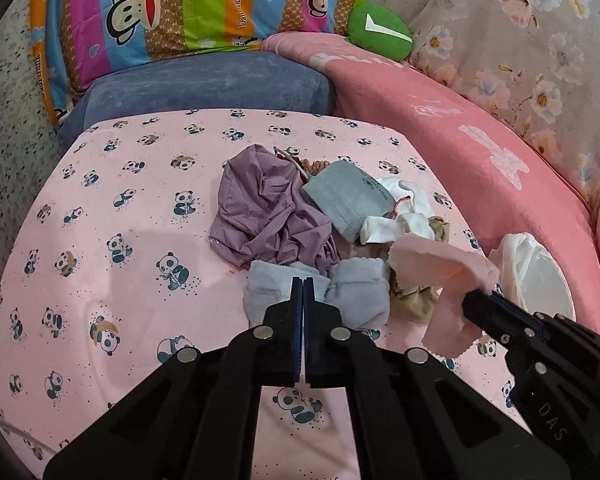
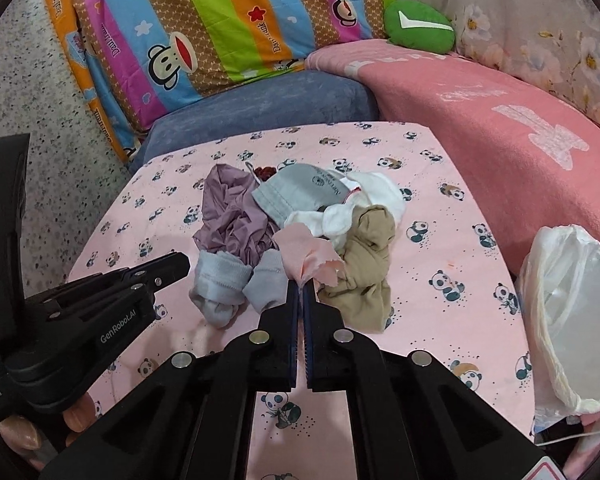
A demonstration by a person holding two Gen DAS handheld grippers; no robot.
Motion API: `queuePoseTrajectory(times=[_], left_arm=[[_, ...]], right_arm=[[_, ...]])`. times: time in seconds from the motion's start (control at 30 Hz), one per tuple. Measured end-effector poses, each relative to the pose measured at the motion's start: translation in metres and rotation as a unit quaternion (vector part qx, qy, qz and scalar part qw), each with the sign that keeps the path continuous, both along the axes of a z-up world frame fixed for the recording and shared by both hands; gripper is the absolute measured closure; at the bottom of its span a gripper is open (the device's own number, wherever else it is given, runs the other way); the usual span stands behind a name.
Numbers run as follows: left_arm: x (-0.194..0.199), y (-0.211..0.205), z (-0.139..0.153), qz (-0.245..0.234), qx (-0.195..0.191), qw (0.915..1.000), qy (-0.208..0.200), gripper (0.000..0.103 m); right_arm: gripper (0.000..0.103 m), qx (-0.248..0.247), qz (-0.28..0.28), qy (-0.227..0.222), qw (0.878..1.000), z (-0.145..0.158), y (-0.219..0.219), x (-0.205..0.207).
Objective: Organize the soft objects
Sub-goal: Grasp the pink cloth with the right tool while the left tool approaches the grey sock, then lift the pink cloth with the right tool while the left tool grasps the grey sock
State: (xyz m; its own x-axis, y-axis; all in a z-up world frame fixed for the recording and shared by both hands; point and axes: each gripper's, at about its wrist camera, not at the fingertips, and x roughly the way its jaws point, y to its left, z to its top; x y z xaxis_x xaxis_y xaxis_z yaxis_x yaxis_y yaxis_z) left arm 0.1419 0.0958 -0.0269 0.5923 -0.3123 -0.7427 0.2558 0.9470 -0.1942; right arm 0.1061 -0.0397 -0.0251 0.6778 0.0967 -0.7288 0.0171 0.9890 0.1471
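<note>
pink cloth hangs pinched at the tip of the right hand-held gripper, lifted just above the clothes pile on the panda-print bench. the left hand-held gripper is pressed together, its tip over the grey socks; whether it nips them i cannot tell. a white bag sits to the right.

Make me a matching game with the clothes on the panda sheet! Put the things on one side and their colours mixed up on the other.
Things:
1. crumpled shirt
2. cloth pinched in the right gripper
3. round cushion by the floral blanket
4. knotted stockings

Colours:
A. green
B. tan
C. purple
D. light pink

Pairs: 1-C, 2-D, 3-A, 4-B
</note>
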Motion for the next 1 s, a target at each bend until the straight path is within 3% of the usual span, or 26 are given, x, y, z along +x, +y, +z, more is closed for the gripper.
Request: queuePoseTrajectory(times=[0.17,0.37,0.6,0.7,0.9,1.0], left_arm=[[0.006,0.004,-0.011,0.003,-0.002,0.9996,0.029,0.101],[0.008,0.01,-0.025,0.005,0.027,0.9987,0.043,0.101],[0.002,0.01,-0.027,0.006,0.08,0.9967,0.013,0.1],[-0.002,0.011,-0.026,0.029,0.106,0.9939,-0.007,0.098],[-0.004,0.013,-0.025,0.023,0.06,0.9977,-0.021,0.098],[-0.001,0.004,-0.03,0.021,0.086,0.9958,-0.023,0.098]], right_arm=[[0.099,0.008,-0.012,-0.011,1.0,0.015,-0.012,-0.011],[0.099,0.011,-0.019,-0.012,1.0,0.019,-0.018,-0.018],[0.099,0.015,-0.021,-0.01,1.0,0.016,-0.017,-0.017],[0.099,0.015,-0.018,-0.008,1.0,0.014,-0.015,-0.016],[0.099,0.018,-0.018,0.0,1.0,0.007,-0.013,-0.014],[0.099,0.02,-0.02,0.002,1.0,0.005,-0.014,-0.013]])
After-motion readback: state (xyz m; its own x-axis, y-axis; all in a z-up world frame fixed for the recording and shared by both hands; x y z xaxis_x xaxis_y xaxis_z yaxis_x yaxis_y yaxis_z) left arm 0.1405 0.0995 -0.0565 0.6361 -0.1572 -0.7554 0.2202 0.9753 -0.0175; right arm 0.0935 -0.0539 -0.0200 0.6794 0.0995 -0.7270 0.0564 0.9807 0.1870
